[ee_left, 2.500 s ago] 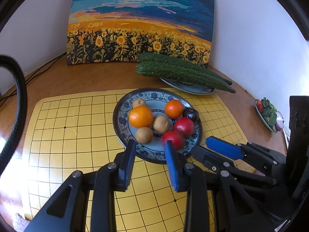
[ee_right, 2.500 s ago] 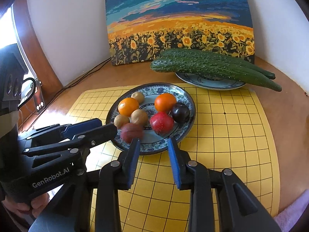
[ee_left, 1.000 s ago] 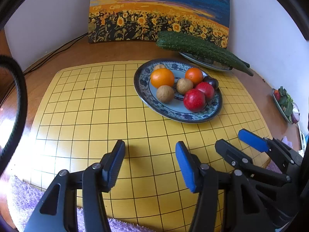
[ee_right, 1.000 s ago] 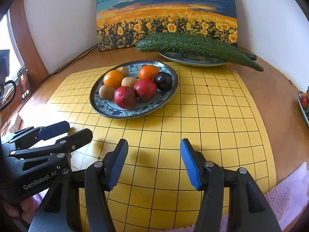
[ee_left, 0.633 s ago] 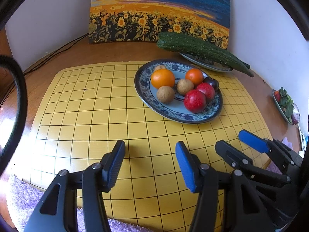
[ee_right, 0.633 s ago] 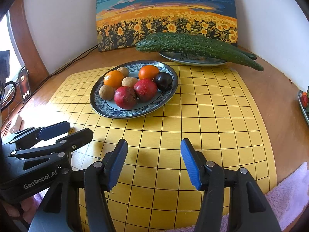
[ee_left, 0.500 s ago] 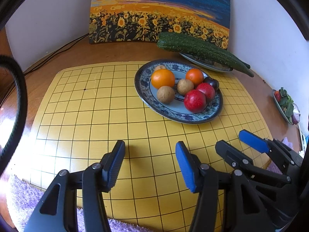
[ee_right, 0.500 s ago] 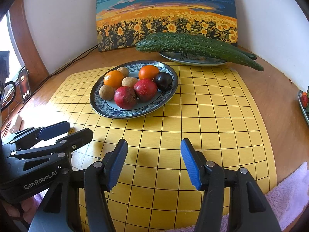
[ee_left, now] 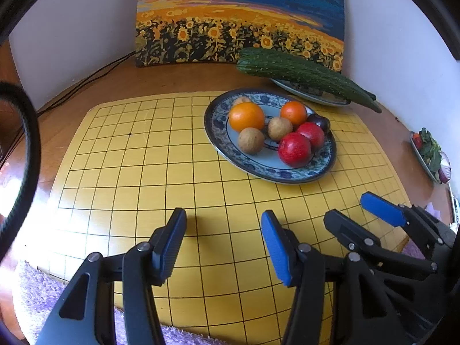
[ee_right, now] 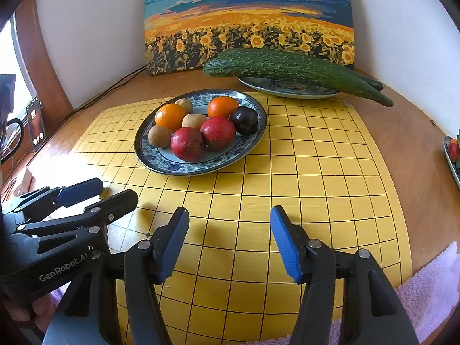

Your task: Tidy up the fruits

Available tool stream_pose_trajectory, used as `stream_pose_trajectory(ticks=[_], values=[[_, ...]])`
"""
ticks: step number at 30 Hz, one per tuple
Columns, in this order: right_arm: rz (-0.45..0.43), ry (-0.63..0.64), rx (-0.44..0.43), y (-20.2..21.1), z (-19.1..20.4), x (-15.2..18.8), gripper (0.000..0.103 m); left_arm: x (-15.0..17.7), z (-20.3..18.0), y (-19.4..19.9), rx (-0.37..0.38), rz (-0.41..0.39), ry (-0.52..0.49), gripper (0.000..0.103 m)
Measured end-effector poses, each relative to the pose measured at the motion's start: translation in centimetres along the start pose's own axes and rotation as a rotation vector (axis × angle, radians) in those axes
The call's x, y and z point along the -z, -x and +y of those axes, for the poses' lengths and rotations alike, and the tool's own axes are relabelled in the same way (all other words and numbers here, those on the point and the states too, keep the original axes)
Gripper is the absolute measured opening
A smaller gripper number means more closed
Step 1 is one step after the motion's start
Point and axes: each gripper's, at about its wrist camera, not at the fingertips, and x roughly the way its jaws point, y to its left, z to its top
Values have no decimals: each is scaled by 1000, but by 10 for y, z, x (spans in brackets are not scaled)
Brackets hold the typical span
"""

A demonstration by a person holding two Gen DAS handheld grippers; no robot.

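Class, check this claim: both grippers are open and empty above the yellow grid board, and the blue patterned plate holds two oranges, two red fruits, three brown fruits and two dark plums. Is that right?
Not quite. The plate holds one dark plum, not two, as the right wrist view shows. The rest stands: the left gripper and right gripper are open and empty above the grid board, with two oranges, two red fruits and three brown fruits on the plate.

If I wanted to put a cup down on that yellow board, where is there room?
The yellow grid board lies bare right of the fruit plate, and between that plate and the two open hand-held grippers, left and right. The fruit plate and the cucumber plate behind it are crowded.
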Motion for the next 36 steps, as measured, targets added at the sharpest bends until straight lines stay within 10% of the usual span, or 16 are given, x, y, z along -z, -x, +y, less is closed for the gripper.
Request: stream_pose_trajectory(ticks=[36], values=[[-1,0,-4,0,-1,0,64,1,2,2,-10,-8,0,57]])
